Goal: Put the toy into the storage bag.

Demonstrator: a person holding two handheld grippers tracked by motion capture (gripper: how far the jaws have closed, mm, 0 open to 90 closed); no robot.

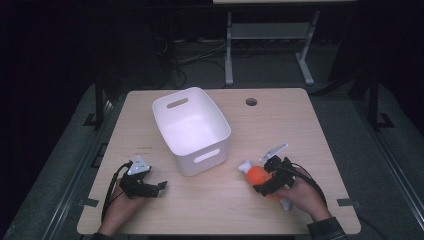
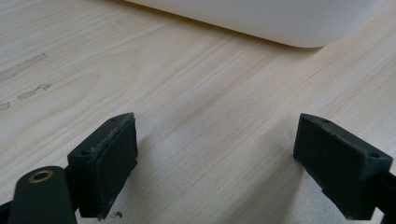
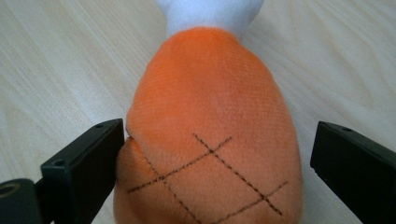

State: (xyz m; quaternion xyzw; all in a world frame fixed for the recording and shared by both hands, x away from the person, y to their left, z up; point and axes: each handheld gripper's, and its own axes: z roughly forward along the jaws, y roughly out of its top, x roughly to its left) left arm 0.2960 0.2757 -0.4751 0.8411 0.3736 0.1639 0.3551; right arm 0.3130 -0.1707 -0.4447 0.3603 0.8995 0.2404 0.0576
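An orange plush toy [image 1: 256, 175] with white ends and stitched cross lines lies on the wooden table [image 1: 280, 125] at the front right. My right gripper [image 1: 265, 177] is open around the toy's orange body [image 3: 210, 121]. In the right gripper view [image 3: 217, 172] its left jaw touches the plush and its right jaw stands a little off it. My left gripper [image 1: 157, 183] is open near the front left, low over bare wood [image 2: 215, 163], with nothing between its jaws. It points toward the white bin [image 2: 261, 18].
The white plastic bin [image 1: 205, 157] with handle slots stands empty at the table's middle, between the two hands. A round cable hole [image 1: 251, 101] sits near the far edge. A desk frame and cables stand on the dark floor beyond the table.
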